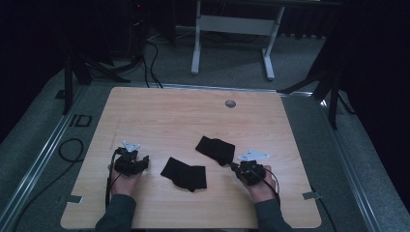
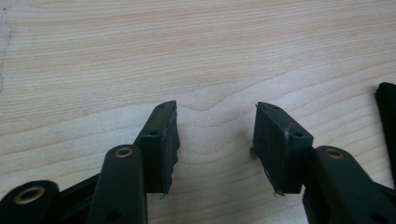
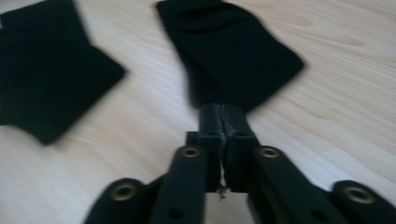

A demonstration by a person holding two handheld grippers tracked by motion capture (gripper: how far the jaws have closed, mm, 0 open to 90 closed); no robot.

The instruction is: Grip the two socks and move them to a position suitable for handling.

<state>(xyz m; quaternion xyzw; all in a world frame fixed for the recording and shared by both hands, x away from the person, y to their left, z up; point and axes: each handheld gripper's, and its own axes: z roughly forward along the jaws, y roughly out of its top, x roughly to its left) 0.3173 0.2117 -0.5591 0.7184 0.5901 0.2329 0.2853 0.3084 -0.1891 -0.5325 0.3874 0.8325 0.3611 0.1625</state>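
Two black cloths lie on the wooden table [image 1: 159, 111]. The nearer cloth [image 1: 184, 173] lies flat at the middle front and is also the cloth [image 3: 46, 79] in the right gripper view. The farther cloth [image 1: 215, 149] is the same as the cloth [image 3: 229, 56] just ahead of my right gripper [image 3: 222, 109]. That gripper is shut, with the cloth's near edge pinched between its tips. In the high view the right gripper [image 1: 233, 165] touches that cloth's near right corner. My left gripper [image 2: 215, 107] is open over bare wood, left of the nearer cloth's edge [image 2: 386, 126]. The left gripper [image 1: 138, 163] rests near the table's front left.
A round grommet hole [image 1: 230, 103] sits near the table's far edge. Behind the table stand the white legs of a desk frame [image 1: 196, 43] and dark stands. Cables [image 1: 72, 150] lie on the grey floor at the left. Tape marks [image 1: 312, 195] sit at the front corners.
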